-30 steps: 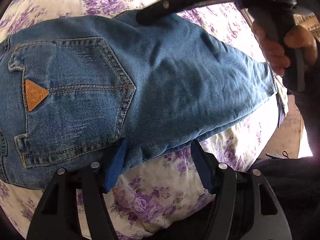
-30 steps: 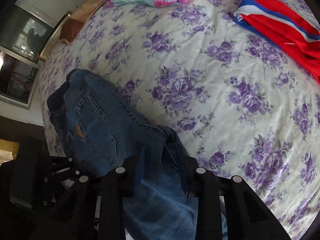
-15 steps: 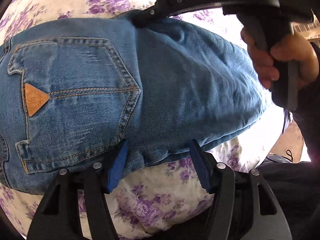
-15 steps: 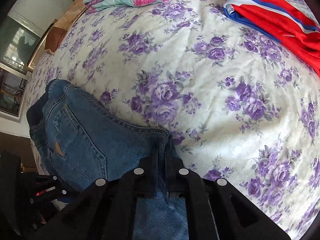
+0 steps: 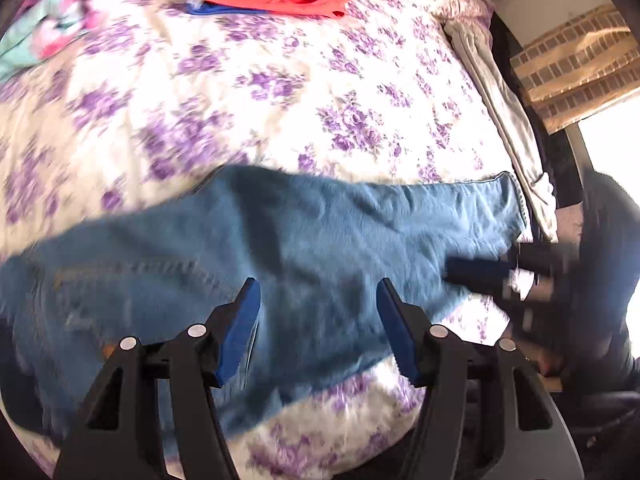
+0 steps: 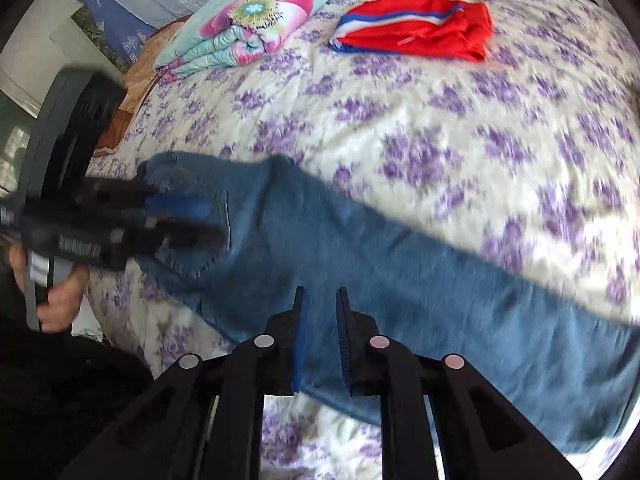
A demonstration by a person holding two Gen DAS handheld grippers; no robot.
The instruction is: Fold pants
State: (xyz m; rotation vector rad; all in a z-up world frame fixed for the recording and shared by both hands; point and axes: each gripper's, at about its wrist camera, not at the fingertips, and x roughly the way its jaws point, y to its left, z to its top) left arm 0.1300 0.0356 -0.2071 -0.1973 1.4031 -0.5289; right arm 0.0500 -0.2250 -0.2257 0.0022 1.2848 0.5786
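Note:
Blue jeans (image 5: 312,256) lie lengthwise across the flowered bedspread, folded leg on leg, with the hem at the right in the left wrist view. In the right wrist view the jeans (image 6: 400,288) run from the waist at left to the legs at lower right. My left gripper (image 5: 318,320) is open and hovers over the seat area, holding nothing. It also shows in the right wrist view (image 6: 188,216) over the back pocket. My right gripper (image 6: 320,336) has its jaws a narrow gap apart above the thigh, nothing between them. It appears blurred in the left wrist view (image 5: 480,272).
A folded red garment with blue and white stripes (image 6: 420,28) lies at the far side of the bed. A folded floral quilt (image 6: 256,20) lies at the far left. A grey cloth (image 5: 504,120) hangs at the bed's right edge, next to a patterned wall.
Both grippers have lifted and pulled back from the jeans. The right gripper, shut on the denim edge half a second ago, has let go. The jeans now lie stretched out longer.

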